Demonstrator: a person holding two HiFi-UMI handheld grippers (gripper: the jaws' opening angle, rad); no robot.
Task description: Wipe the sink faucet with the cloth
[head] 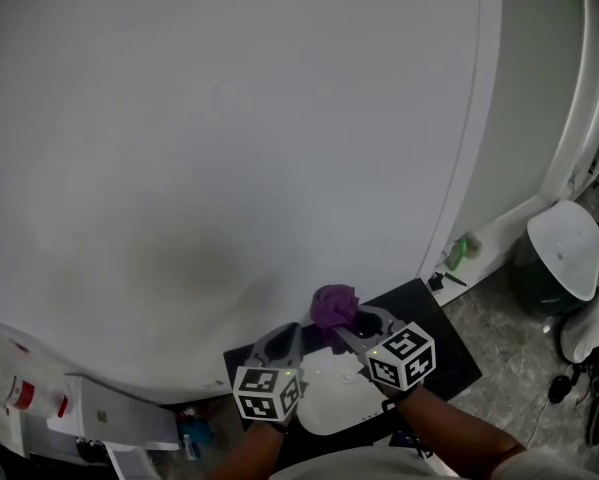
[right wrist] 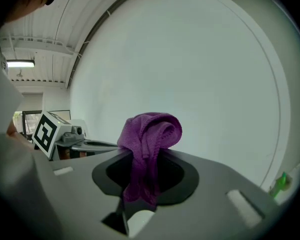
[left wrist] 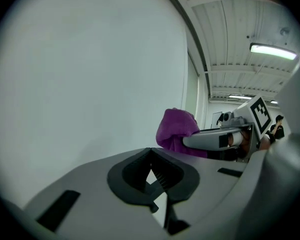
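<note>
A bunched purple cloth sticks up from my right gripper, whose jaws are shut on it. My left gripper is held just to the left of it, jaws shut with nothing between them. Both grippers are raised in front of a plain white wall. The right gripper's marker cube shows in the left gripper view. No sink or faucet is in any view.
Below the grippers lies a black mat with a white rounded object on it. A white-lidded bin stands at the right, a small green item by the wall's base, and white boxes at the lower left.
</note>
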